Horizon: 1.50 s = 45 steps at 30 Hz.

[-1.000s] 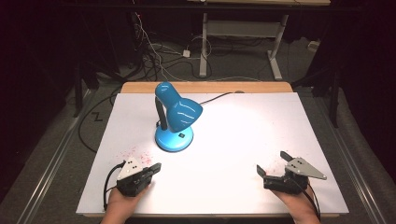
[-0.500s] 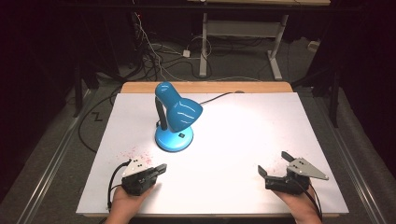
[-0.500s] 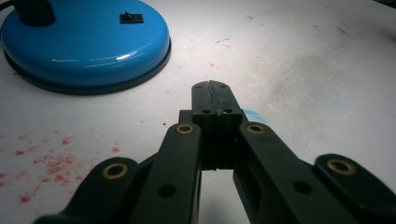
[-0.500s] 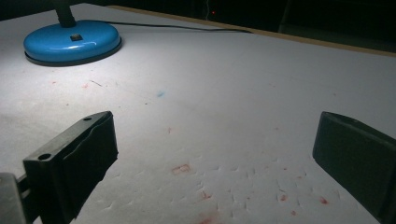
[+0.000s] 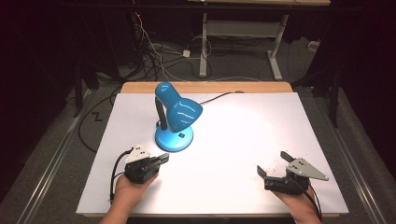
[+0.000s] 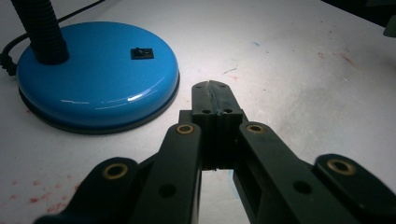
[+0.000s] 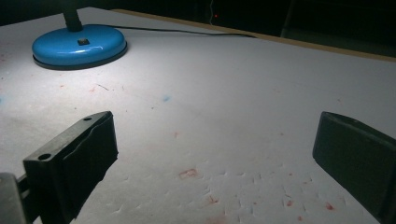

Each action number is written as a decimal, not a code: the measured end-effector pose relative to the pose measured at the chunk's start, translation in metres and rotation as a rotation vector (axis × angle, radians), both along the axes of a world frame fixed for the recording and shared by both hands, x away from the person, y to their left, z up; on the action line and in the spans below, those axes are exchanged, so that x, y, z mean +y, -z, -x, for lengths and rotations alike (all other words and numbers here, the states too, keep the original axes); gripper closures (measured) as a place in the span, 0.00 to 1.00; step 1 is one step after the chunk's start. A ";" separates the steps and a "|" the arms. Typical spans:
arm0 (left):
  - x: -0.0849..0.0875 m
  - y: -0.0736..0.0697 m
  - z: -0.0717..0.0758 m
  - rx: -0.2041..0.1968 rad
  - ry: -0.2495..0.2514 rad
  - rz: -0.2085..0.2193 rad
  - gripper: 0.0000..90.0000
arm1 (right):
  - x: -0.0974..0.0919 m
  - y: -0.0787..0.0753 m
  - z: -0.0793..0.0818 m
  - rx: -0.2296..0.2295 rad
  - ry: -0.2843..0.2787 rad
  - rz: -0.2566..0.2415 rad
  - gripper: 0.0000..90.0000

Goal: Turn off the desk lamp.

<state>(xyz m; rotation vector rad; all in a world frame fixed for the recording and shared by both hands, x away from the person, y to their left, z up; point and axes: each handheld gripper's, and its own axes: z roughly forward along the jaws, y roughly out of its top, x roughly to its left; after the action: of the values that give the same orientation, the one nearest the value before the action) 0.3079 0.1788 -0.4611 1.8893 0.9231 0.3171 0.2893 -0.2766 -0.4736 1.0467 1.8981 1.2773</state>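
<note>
Tongs on the left (image 5: 163, 157) were pinched tight on nothing, just beside the blue lamp (image 5: 173, 116) on the desk (image 5: 243, 135) — right tongs (image 5: 273, 163) gaped wide, empty, well apart.

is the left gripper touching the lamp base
Apart. The left gripper view shows bare white table between the shut left gripper and the lamp base.

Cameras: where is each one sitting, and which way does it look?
High view: above the person's side, looking forward and down at the table, lamp, both hands.
Left gripper view: on the left gripper, fingers together, facing the lamp base.
Right gripper view: on the right gripper, fingers apart, looking across the table.
All share the lamp.
</note>
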 end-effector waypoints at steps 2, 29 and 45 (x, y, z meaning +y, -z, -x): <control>-0.003 0.000 -0.003 -0.005 -0.003 0.005 0.98 | 0.001 0.000 0.000 -0.001 -0.004 0.000 0.01; -0.020 0.017 -0.068 0.027 -0.070 0.084 0.98 | 0.001 0.001 -0.001 0.003 0.000 0.002 0.01; -0.028 0.018 -0.091 0.042 -0.110 0.071 0.98 | 0.004 0.000 -0.002 -0.004 -0.010 0.005 0.01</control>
<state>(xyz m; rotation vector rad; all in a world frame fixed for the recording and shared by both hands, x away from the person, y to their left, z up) 0.3990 0.1503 -0.4791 1.7898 1.0555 0.3073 0.2915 -0.2731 -0.4738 1.0322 1.9052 1.2783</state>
